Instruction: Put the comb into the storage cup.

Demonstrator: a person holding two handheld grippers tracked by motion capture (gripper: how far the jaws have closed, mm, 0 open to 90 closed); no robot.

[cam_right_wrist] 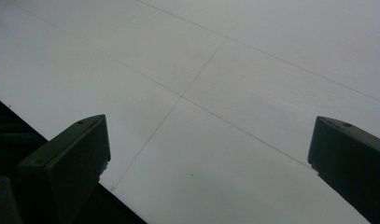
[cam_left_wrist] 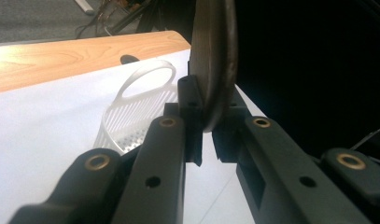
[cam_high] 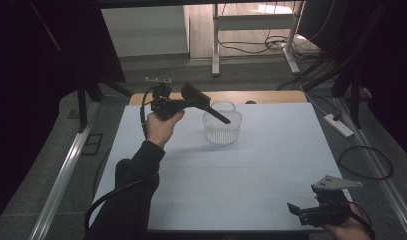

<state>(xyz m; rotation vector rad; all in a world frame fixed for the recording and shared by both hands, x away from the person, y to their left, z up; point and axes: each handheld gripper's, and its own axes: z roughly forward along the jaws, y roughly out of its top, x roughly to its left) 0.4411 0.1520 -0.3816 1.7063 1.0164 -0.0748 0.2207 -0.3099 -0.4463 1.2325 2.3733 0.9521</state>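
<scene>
Near the table's far edge, a black tool (cam_high: 203,102) is pinched by the left gripper (cam_left_wrist: 207,135) over the basket (cam_high: 222,122); a tilted grip risks slipping. Right gripper (cam_right_wrist: 208,154) is spread, empty.

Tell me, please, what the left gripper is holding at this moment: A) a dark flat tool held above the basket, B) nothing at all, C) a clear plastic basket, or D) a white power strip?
A: the left gripper is clamped on a dark flat tool, whose long end reaches over the clear slotted basket on the white table.
</scene>
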